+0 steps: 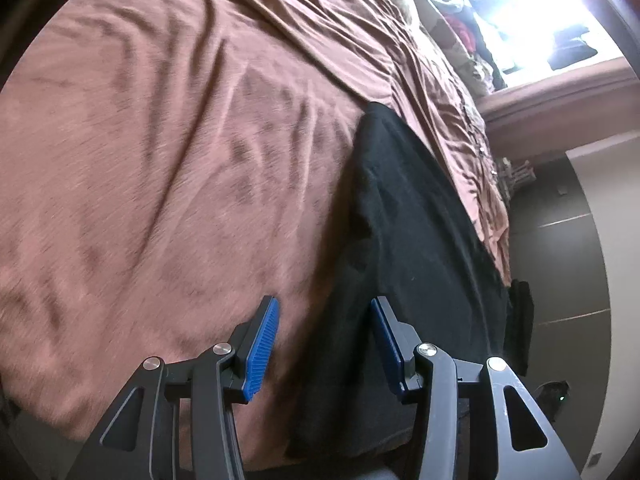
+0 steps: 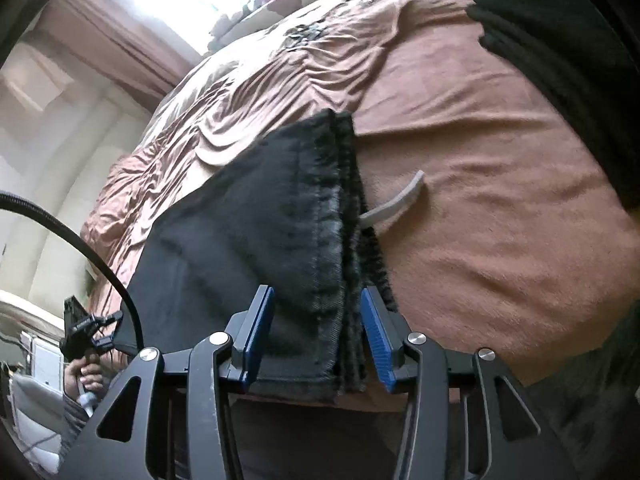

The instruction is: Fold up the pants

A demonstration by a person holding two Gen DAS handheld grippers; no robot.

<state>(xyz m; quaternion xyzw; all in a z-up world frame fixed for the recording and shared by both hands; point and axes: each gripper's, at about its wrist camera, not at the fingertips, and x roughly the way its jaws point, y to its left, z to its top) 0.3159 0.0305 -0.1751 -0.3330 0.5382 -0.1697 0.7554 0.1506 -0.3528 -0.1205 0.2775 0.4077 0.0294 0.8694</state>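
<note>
Dark pants lie flat near the edge of a brown bedspread. My left gripper hovers open over their left border, one blue pad above the bedspread and the other above the black cloth. In the right wrist view the pants show stacked, stitched edges running toward the camera. My right gripper stands open astride those edges, and its pads do not press on the cloth. A pale grey strip pokes out from under the pants. A hand holds the left gripper's handle at the lower left.
Another black garment lies at the bed's far corner. Patterned pillows and piled clothes sit by a bright window. Dark floor tiles run beside the bed. A black cable arcs across the left.
</note>
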